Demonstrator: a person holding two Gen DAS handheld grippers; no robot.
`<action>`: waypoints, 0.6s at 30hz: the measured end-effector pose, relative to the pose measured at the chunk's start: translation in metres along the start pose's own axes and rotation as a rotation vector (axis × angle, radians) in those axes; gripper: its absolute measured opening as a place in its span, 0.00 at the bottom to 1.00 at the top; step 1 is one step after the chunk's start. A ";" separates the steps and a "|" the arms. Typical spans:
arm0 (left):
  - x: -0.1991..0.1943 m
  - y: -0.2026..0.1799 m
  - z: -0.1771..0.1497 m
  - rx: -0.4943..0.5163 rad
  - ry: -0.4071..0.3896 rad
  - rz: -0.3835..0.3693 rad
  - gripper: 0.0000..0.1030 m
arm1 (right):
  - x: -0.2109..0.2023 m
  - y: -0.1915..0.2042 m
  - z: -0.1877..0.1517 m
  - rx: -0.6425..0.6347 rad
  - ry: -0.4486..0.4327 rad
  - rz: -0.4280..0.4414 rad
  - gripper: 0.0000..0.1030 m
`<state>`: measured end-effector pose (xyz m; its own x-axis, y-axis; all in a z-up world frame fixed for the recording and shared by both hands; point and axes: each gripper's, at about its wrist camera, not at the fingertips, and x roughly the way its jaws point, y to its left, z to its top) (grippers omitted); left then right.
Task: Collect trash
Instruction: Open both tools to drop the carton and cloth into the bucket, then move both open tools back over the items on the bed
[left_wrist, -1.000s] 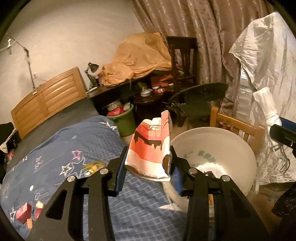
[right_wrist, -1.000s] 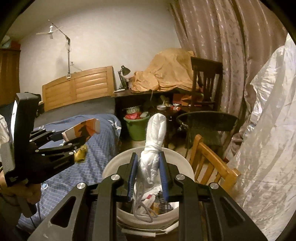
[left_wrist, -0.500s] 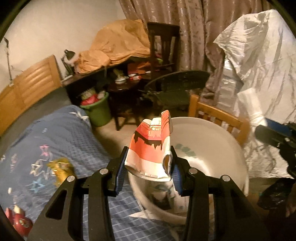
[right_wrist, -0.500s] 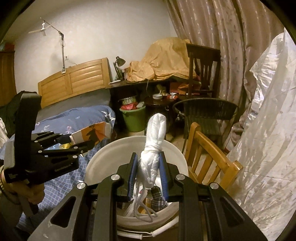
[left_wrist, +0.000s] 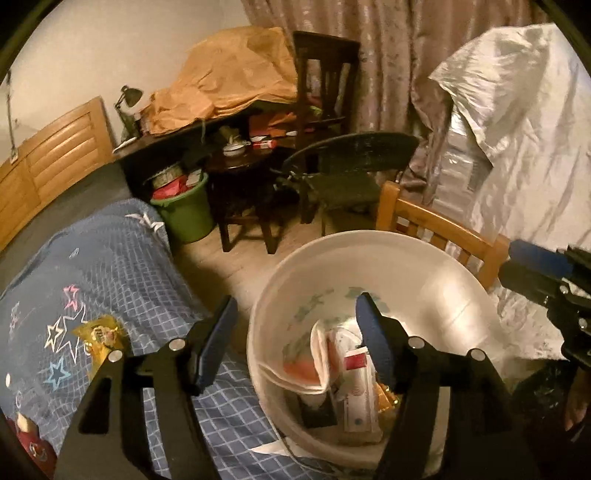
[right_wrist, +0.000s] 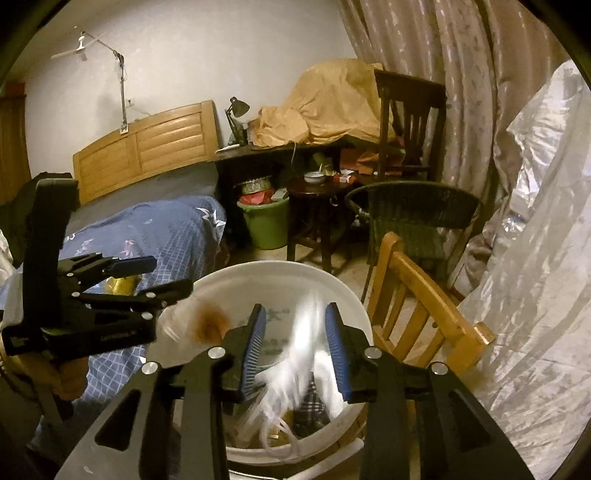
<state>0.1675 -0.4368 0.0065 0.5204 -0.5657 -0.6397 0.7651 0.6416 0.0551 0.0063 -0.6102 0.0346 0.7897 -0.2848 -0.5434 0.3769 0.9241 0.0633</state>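
The white bag between my right gripper's opening jaws is a motion-blurred streak, and I cannot tell whether the pads touch it. The orange-and-white wrapper is smeared too. My left gripper hides part of the basin's litter. The red item on the bed is cut off.

The left gripper has let go of the orange-and-white wrapper, now lying in the white basin. The right gripper's jaws are opening, and the white plastic bag, blurred, sits loose between them over the basin.
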 end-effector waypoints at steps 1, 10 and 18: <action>-0.001 0.003 -0.001 -0.004 -0.005 0.008 0.62 | 0.001 0.000 -0.001 0.004 -0.002 0.004 0.34; -0.013 0.017 -0.012 -0.041 -0.024 0.008 0.62 | 0.001 0.004 -0.009 0.039 -0.009 0.009 0.34; -0.051 0.047 -0.049 -0.086 -0.070 0.051 0.62 | -0.028 0.048 -0.026 0.032 -0.138 0.031 0.34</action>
<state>0.1579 -0.3524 0.0041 0.5856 -0.5640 -0.5823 0.7032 0.7107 0.0188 -0.0101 -0.5511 0.0314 0.8596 -0.2904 -0.4204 0.3644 0.9252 0.1061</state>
